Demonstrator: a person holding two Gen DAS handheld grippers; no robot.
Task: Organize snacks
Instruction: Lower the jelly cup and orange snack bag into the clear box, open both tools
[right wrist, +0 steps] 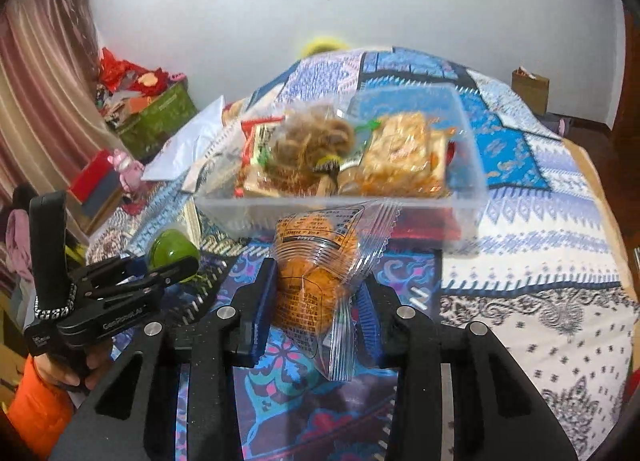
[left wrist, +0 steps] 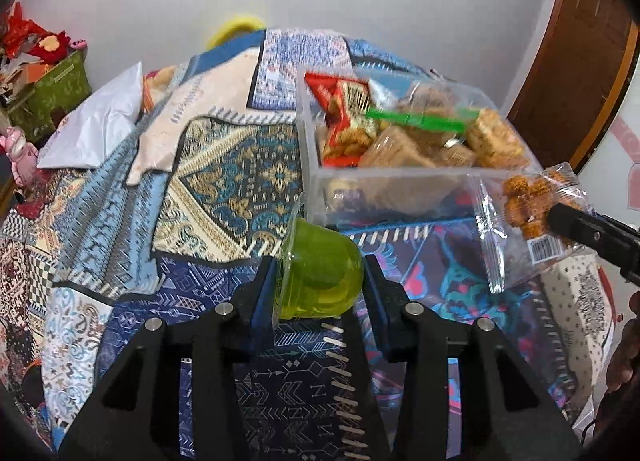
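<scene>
My left gripper (left wrist: 320, 281) is shut on a green jelly cup (left wrist: 320, 273), held on its side above the patterned bedspread, just short of the clear plastic box (left wrist: 384, 177). The box holds several snack packs. My right gripper (right wrist: 316, 293) is shut on a clear packet of orange snack balls (right wrist: 316, 261), held in front of the box's near wall (right wrist: 340, 209). That packet also shows at the right of the left wrist view (left wrist: 524, 205). The left gripper with the jelly cup (right wrist: 174, 253) shows at the left of the right wrist view.
A patchwork bedspread (left wrist: 224, 173) covers the bed. A white bag (left wrist: 96, 125) lies at its left edge. A green box of red items (left wrist: 52, 93) stands against the wall on the left. A wooden door (left wrist: 580, 61) is on the right.
</scene>
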